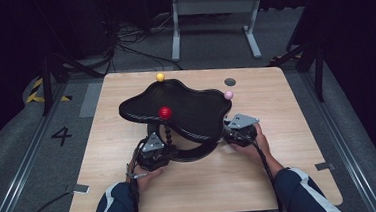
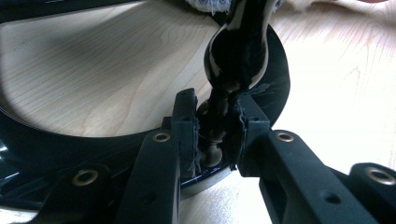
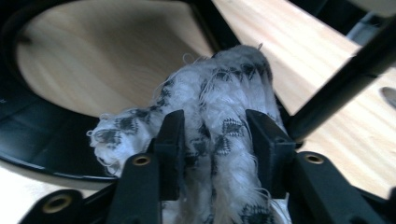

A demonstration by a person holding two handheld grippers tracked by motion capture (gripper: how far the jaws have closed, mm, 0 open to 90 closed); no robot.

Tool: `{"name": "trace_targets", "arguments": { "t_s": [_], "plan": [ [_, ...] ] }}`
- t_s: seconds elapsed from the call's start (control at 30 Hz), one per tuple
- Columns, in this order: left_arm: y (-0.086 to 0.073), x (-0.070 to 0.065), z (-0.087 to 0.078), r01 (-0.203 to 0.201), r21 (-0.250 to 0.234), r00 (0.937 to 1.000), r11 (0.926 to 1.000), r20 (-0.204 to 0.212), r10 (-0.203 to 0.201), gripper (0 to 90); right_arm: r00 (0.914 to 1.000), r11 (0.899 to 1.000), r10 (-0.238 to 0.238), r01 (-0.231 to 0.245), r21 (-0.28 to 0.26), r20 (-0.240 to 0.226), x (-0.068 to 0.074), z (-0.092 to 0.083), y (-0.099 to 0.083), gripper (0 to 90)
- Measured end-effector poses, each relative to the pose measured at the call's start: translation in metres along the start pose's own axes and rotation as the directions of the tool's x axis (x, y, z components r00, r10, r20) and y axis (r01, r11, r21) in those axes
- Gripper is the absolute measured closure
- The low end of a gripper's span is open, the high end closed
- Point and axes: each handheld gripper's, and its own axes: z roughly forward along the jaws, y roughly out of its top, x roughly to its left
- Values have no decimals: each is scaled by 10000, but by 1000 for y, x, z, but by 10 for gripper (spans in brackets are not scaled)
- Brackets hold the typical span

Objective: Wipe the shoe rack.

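Between the right tool (image 3: pixel 212 144) pads, white cloth (image 3: pixel 219 93); left tool (image 2: pixel 212 135) around black stand post (image 2: pixel 236 56)

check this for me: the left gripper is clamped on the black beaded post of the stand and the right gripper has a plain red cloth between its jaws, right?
Not quite. The left gripper is clamped on the black beaded post, but the cloth between the right gripper's jaws is white with a black pattern, not plain red. The right gripper view shows it.

White patterned cloth (image 3: pixel 210 135) blurred, cut off at bottom edge between tongs (image 3: pixel 215 140)
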Motion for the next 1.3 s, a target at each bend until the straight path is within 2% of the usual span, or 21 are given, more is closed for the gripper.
{"name": "trace_targets", "arguments": {
  "t_s": [0.1,0.23,0.27,0.3,0.37,0.43,0.47,0.57,0.67,0.73,0.8,0.87,1.0,1.07,1.1,1.13,1.23,1.3],
  "plan": [
    [0,0,0,49,2,10000,10000,19,-49,744,9999,9996,-105,107,244,-85,2,3,0,662],
    [0,0,0,50,-2,10000,10000,8,-50,744,9997,9991,-140,132,415,179,1,7,0,718],
    [0,1,0,-119,2,9999,9999,-59,119,744,9989,9989,-88,66,472,459,-1,9,2,748],
    [0,0,0,48,-5,10000,10000,2,-48,744,9982,9986,-154,125,506,578,-1,10,2,760],
    [0,0,0,59,3,10000,10000,7,-59,744,9953,9983,-286,238,526,928,-4,14,2,774],
    [0,0,0,57,4,10000,10000,26,-57,744,9953,9988,-104,58,481,968,-6,15,1,780],
    [0,0,0,41,24,10000,10000,25,-41,744,9953,9991,141,-179,395,954,-9,16,1,792],
    [0,0,0,31,-1,10000,10000,73,-31,744,9947,9990,88,-133,432,1026,-8,17,1,801],
    [0,0,0,33,3,10000,10000,72,-33,744,9983,9988,-95,67,493,568,-4,15,4,802],
    [0,0,0,32,1,10000,10000,60,-32,744,9990,9979,-384,371,531,232,2,14,6,803],
    [0,0,0,44,23,10000,10000,32,-44,744,9988,9978,-454,445,499,167,4,13,7,803],
    [0,0,0,44,23,10000,10000,33,-44,744,9981,9968,-604,610,521,-139,12,11,8,803],
    [0,0,0,28,32,10000,10000,27,-28,744,9960,9954,-800,820,496,-404,22,7,9,803],
    [0,0,0,28,33,10000,10000,26,-28,744,9946,9946,-920,941,432,-484,25,7,9,804],
    [0,0,0,34,28,10000,10000,26,-34,744,9899,9914,-1228,1256,372,-706,35,5,11,804],
    [0,0,0,29,31,10000,10000,25,-29,744,9876,9901,-1343,1370,294,-808,40,4,11,804],
    [0,0,0,30,29,10000,10000,28,-30,744,9821,9876,-1545,1565,110,-1075,51,2,12,804],
    [0,0,0,33,26,10000,10000,30,-33,744,9803,9866,-1605,1626,89,-1151,52,2,13,805]
  ]
}}
